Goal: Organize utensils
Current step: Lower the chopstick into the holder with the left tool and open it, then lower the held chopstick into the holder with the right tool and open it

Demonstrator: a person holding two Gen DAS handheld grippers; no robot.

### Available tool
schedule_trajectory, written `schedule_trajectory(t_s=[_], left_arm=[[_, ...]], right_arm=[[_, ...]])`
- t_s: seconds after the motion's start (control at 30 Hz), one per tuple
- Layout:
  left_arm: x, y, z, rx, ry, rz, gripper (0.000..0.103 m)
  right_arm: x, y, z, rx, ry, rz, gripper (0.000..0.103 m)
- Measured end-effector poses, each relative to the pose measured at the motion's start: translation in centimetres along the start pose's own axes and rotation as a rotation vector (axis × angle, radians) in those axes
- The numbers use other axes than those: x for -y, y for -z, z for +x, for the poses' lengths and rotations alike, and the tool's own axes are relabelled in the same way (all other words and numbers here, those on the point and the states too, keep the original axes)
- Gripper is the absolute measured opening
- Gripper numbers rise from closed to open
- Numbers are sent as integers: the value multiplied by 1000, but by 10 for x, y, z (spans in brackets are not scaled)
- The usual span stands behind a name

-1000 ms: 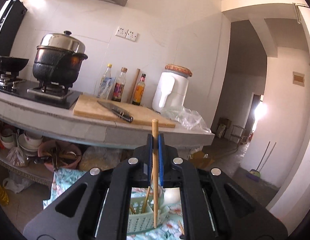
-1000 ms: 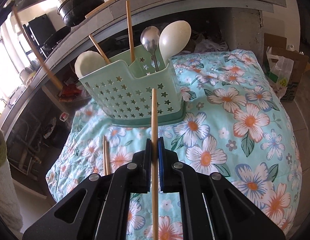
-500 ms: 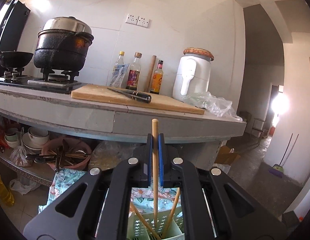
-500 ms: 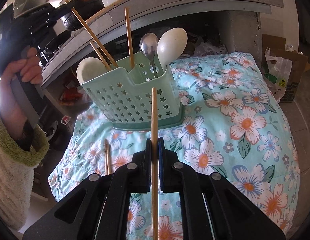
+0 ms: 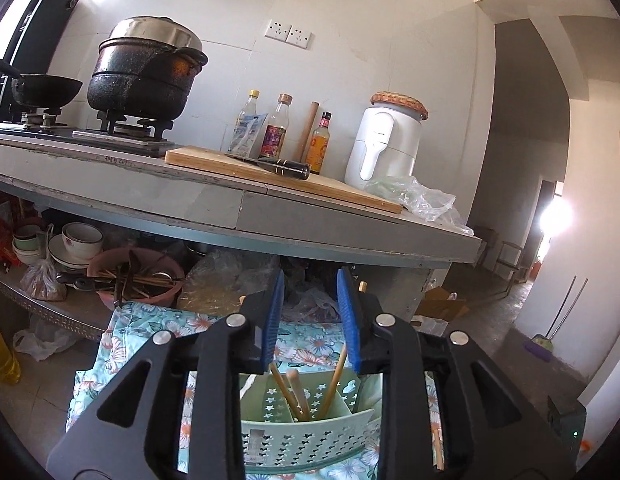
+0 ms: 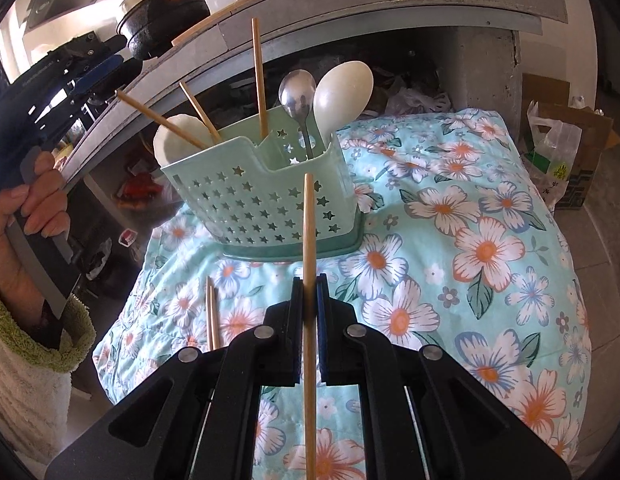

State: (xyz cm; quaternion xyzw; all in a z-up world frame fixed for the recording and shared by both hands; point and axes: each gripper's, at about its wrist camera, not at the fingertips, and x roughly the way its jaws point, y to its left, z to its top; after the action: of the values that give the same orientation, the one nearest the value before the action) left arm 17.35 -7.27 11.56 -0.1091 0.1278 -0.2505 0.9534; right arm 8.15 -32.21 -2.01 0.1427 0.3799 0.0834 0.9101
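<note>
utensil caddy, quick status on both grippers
Left gripper just opened, empty above the caddy. Right gripper shut on a chopstick. Two chopsticks on the floral cloth. Nothing blocking.

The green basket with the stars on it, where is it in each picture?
Left wrist view: the green basket sits at the bottom middle, below the open left gripper.
Right wrist view: it stands in the middle, above the right gripper.
Shared landmark: the flowered cloth under it.
</note>
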Motion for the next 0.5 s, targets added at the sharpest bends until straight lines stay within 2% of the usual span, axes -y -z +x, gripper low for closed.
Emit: schedule_trajectory(t_s=[0.27, 0.5], left_arm=[[-7, 9, -52, 21, 14, -25, 35], [-27, 50, -86, -83, -32, -27, 40]], right_arm=[[-9, -12, -20, 36, -2, -39, 6], [-20, -46, -47, 137, -62, -65, 6]])
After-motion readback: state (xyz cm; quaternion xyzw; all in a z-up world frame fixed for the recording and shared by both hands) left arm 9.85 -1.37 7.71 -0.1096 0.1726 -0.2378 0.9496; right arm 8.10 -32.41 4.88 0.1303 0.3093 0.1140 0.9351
